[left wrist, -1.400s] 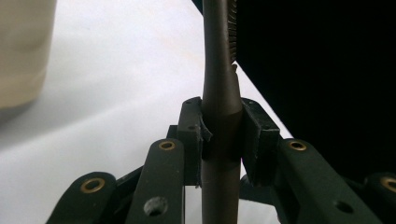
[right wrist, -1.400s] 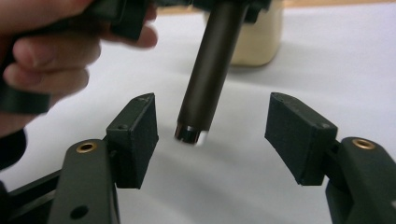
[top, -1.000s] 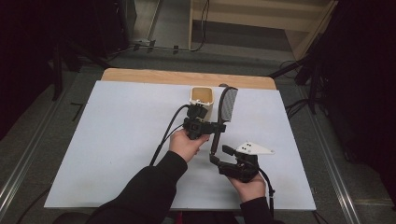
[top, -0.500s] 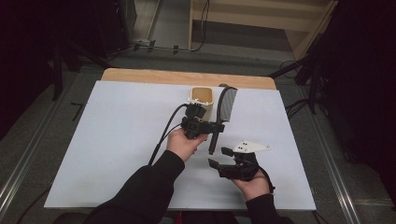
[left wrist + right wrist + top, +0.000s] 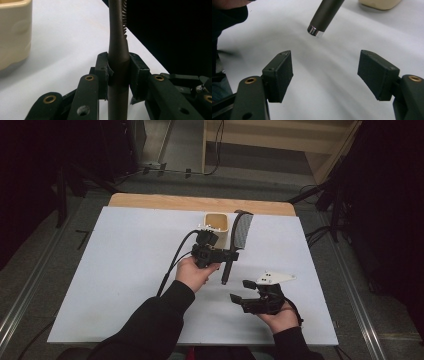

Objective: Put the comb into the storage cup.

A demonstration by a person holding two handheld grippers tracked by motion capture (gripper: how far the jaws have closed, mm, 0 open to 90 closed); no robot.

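A hairbrush (image 5: 118, 50) handle is clamped between the left gripper's (image 5: 118, 75) fingers (image 5: 102, 72); the right gripper (image 5: 325, 72) is held wide open just short of it, the bristles cropped.

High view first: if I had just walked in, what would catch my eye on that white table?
Probably the dark hairbrush near the table's middle, clamped by its handle in the left gripper, its bristle head beside a cream cup. To the right and nearer the person, the right gripper has open jaws that have just been widening, nothing between them, apart from the brush handle's silver-capped end. Everything rests on a white board.
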